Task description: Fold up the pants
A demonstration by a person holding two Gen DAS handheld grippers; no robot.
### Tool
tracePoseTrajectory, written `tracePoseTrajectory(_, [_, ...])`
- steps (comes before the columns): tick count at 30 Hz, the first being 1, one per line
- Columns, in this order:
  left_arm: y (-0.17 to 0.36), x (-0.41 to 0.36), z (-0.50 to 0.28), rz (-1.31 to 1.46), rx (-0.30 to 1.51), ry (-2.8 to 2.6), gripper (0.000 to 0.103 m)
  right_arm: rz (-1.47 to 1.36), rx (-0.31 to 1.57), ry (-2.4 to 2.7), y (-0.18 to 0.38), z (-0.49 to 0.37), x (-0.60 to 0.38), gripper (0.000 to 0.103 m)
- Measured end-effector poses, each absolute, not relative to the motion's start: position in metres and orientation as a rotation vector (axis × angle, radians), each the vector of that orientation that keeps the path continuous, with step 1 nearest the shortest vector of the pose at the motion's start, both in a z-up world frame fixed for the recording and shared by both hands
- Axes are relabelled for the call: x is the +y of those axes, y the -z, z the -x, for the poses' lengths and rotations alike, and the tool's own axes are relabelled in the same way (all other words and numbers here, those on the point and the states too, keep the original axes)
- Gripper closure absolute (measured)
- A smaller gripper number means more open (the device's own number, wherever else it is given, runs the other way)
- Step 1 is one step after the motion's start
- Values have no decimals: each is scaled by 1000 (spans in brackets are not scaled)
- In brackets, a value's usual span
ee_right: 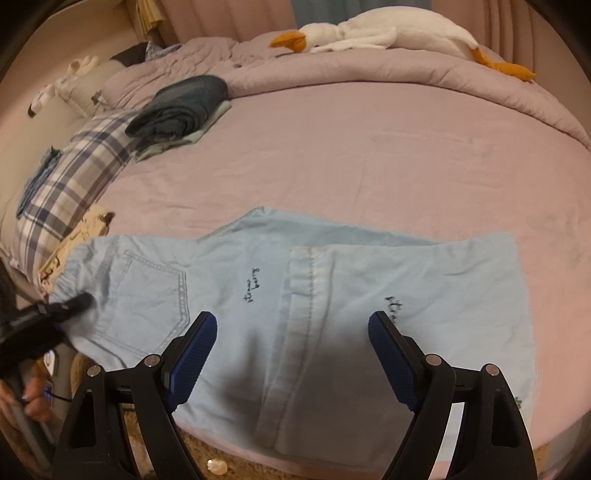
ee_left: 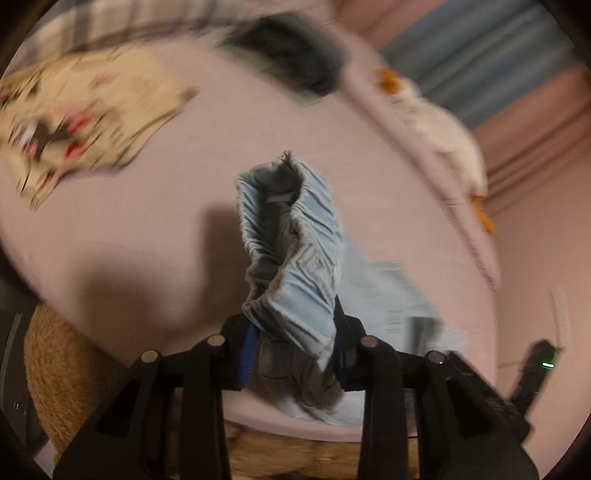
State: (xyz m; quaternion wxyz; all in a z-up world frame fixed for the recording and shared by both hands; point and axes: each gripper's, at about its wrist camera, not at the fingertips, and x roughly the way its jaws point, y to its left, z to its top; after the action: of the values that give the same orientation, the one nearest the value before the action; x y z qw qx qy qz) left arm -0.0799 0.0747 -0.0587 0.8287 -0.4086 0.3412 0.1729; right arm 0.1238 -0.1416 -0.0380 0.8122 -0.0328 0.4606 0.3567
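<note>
Apparently clamped between the left gripper, the pants' waistband bunches near the bed's front edge; right gripper hovers spread above them.

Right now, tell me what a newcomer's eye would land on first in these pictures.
First the light blue pants, spread across the near edge of the pink bed, their gathered waistband bunched and lifted in the left tongs. The right tongs hover open above the legs. Farther back, a white plush goose lies along the rumpled quilt, and a folded dark garment sits by the plaid pillow.
</note>
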Motion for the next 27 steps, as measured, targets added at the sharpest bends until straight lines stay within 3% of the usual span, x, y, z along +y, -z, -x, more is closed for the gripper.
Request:
tracePoseTrajectory(6, [-3,22,38,690,670,-143,71,-10,954,-721,32,-131,-170,19])
tracePoseTrajectory(13, [-21,-47,-26,555,699,70,71,-105,928,-643,29,-139,-211,19])
tracePoseTrajectory(27, [61,-119,-122,573,929,321,68,-243,969,-448,52,-138,-286,19])
